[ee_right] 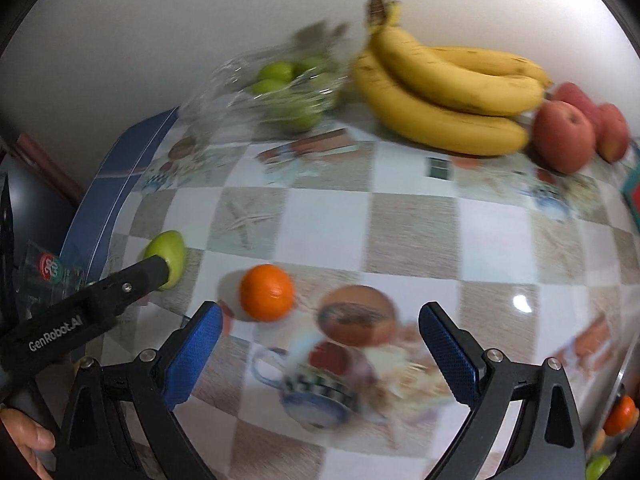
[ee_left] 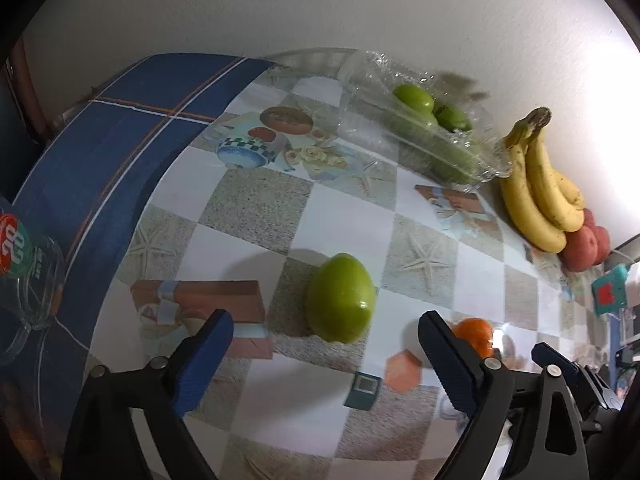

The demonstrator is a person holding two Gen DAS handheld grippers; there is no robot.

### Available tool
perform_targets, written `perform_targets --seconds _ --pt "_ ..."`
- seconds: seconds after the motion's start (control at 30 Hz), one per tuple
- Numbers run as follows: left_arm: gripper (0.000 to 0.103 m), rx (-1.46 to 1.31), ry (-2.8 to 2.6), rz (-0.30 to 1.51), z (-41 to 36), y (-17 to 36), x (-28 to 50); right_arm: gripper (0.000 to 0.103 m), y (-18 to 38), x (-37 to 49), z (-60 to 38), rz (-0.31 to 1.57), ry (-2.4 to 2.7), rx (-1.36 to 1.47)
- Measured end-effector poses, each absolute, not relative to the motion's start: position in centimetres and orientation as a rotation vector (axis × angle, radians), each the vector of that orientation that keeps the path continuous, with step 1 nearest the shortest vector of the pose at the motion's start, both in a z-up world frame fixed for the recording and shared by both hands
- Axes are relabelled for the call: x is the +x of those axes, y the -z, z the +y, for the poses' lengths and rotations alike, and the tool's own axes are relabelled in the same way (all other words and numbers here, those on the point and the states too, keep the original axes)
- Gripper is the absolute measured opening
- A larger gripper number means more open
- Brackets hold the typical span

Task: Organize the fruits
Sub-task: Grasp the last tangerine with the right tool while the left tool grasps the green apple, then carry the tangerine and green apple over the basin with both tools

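A loose green fruit (ee_left: 341, 297) lies on the patterned tablecloth, just ahead of my left gripper (ee_left: 325, 334), which is open and empty. The fruit also shows in the right wrist view (ee_right: 168, 255), partly behind a left gripper finger (ee_right: 154, 271). An orange (ee_right: 267, 293) lies just ahead of my right gripper (ee_right: 320, 330), nearer its left finger; this gripper is open and empty. The orange shows in the left wrist view (ee_left: 474, 334) behind the left gripper's right finger. At the back are a clear plastic tray of green fruits (ee_left: 424, 128), a banana bunch (ee_right: 448, 96) and red apples (ee_right: 568, 136).
A clear cup with a red and green label (ee_left: 20, 276) stands at the table's left, over a blue cloth (ee_left: 104, 152). A teal box (ee_left: 610, 290) sits at the far right. Another orange (ee_right: 620, 416) and a green fruit (ee_right: 598, 466) show at the lower right edge.
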State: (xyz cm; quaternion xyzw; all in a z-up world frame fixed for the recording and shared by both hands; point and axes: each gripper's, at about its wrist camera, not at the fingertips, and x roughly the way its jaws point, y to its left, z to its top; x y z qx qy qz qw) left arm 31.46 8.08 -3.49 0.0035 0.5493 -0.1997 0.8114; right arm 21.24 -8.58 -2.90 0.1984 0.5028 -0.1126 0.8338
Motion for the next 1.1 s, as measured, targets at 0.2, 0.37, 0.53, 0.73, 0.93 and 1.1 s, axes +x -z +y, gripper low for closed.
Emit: perform_targets --seconds 0.2,0.37,0.53,0.73,0.93,1.1 --pt "0.081 0.021 0.436 1.198 7.8 4.8 31.9 0.082 4.5 23.2 -6.8 1.097 0.213 0.375" --pt "0.049 0.004 0.453 1.205 7.7 5.3 32.1 0.067 4.9 23.7 -6.7 1.095 0.2 0.372" --pt "0.042 0.005 0.457 1.212 7.5 5.1 32.0 0.048 4.9 23.8 -6.9 1.078 0.183 0.398" --pt "0.041 -0.022 0.441 1.243 7.4 4.8 31.6 0.037 4.4 23.3 -6.7 1.077 0.156 0.417" --pt "0.041 -0.049 0.455 1.273 6.0 4.0 29.1 0.037 2.9 20.7 -8.0 1.064 0.182 0.471" --pt "0.041 -0.046 0.485 1.3 4.0 3.2 26.1 0.037 1.0 17.3 -9.8 1.058 0.232 0.488"
